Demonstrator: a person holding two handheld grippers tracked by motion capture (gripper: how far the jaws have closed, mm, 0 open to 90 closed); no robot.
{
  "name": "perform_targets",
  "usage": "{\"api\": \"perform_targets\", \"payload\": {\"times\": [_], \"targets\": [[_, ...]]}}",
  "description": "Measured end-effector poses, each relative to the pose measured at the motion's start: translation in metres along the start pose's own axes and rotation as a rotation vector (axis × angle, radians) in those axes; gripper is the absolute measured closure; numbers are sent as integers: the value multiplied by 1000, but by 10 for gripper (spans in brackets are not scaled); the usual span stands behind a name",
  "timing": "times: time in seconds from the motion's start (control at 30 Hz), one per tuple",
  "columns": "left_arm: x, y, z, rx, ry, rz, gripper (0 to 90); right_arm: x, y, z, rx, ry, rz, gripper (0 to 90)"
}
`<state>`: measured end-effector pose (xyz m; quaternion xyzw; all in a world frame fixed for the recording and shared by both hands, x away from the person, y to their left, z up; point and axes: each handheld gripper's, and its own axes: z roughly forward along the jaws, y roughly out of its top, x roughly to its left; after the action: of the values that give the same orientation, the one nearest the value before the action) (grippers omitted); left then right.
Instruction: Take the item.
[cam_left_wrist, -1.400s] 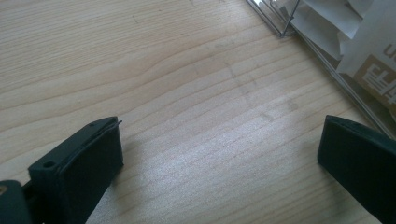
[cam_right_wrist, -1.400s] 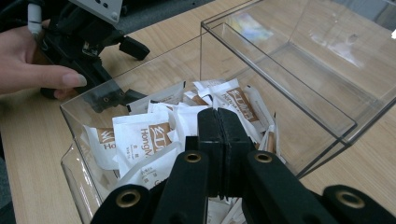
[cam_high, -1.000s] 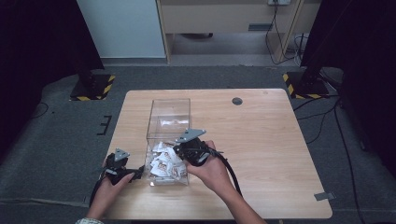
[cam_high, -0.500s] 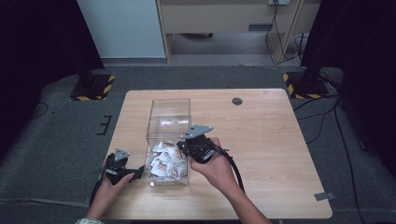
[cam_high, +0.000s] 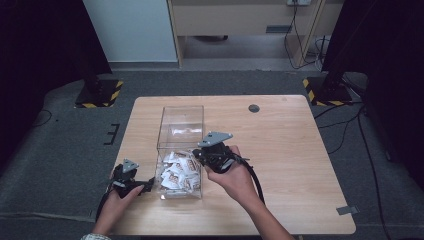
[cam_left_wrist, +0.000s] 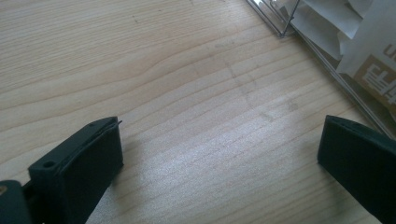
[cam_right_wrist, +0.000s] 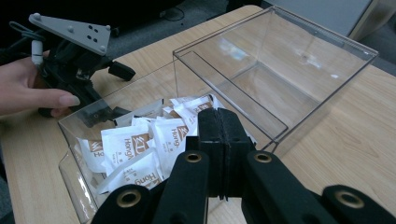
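A clear plastic box (cam_high: 181, 108) lies on the wooden table, its near end holding several white sachets (cam_high: 177, 173) with brown print. My right gripper (cam_high: 197, 154) hovers at the box's right wall. In the right gripper view its jaws (cam_right_wrist: 219, 115) are pressed together with nothing between them, above the sachets (cam_right_wrist: 140, 144). My left gripper (cam_high: 148, 184) rests on the table just left of the box's near corner. It is open (cam_left_wrist: 219, 144) over bare wood, with the box edge (cam_left_wrist: 280, 23) and a sachet (cam_left_wrist: 369, 51) at the upper right.
The far half of the box (cam_right_wrist: 280, 79) holds nothing. A small dark round disc (cam_high: 254, 108) is set in the table near its far edge. Bare wood (cam_high: 300, 165) stretches to the right of the box. The left hand and gripper (cam_right_wrist: 74, 60) sit beyond the box's near corner.
My right gripper has shifted slightly up and to the right at the box's right wall. The left gripper has stayed put.
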<state>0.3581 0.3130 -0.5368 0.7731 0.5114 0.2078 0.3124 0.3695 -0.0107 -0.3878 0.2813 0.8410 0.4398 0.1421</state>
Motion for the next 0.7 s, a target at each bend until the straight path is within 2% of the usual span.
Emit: {"api": "perform_targets", "payload": {"times": [0.7], "targets": [[0, 0, 0, 0, 0, 0, 0, -18, -7, -10, 3, -34, 8, 895]]}}
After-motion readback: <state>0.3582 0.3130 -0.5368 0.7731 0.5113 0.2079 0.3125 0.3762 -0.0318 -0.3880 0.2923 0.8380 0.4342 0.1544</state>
